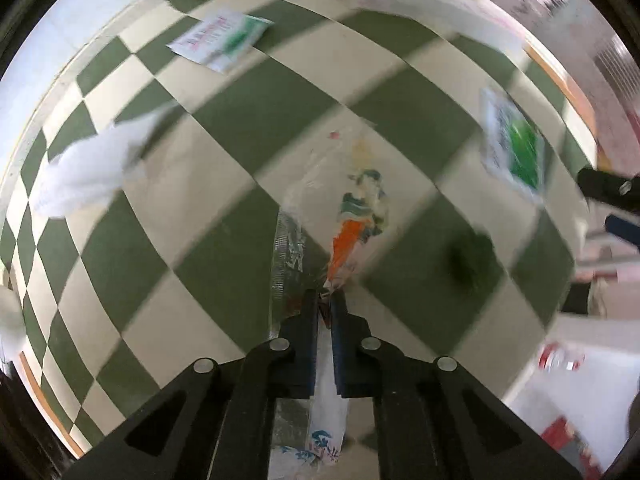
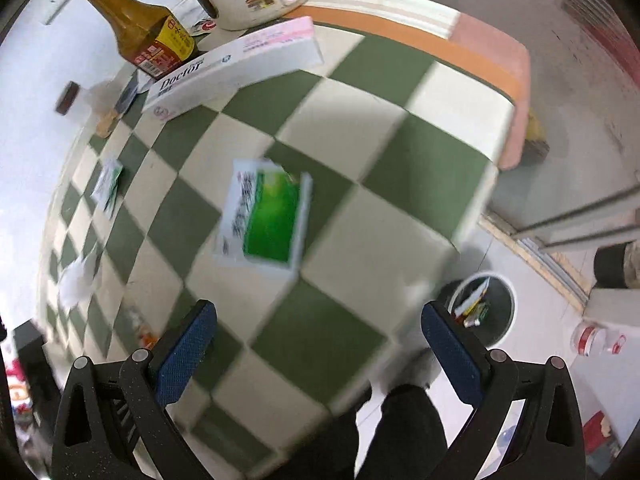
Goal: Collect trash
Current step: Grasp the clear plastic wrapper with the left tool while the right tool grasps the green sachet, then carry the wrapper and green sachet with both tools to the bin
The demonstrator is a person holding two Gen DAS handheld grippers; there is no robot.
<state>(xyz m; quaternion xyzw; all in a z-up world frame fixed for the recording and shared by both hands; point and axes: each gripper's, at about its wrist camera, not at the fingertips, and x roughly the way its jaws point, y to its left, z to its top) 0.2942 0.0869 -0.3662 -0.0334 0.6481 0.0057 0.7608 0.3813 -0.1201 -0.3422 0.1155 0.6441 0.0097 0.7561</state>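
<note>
Black, blue-padded fingers of the left gripper [image 1: 327,300] sit at the bottom centre of the left wrist view, pressed together on a clear plastic wrapper [image 1: 356,216] printed in orange and teal. That wrapper runs from between the fingers up toward the middle of the frame, over the green-and-cream checkered bench [image 1: 224,152]; a further stretch of it shows below the fingertips at the bottom edge. A crumpled white tissue [image 1: 88,172] lies at mid left, a white-and-green sachet [image 1: 220,38] at upper left, and a green-and-white packet [image 1: 516,148] at right, all apart from the fingers and all blurred.

In the right wrist view the right gripper [image 2: 318,320] has its fingers spread wide and holds nothing. The green-and-white packet [image 2: 268,216] lies on the bench above and between them, near the frame's centre. A dark trash bin [image 2: 486,308] with scraps inside stands on the floor at lower right, just beyond the right-hand finger. A white box [image 2: 236,68] and a brown bottle [image 2: 140,28] stand at upper left.
</note>
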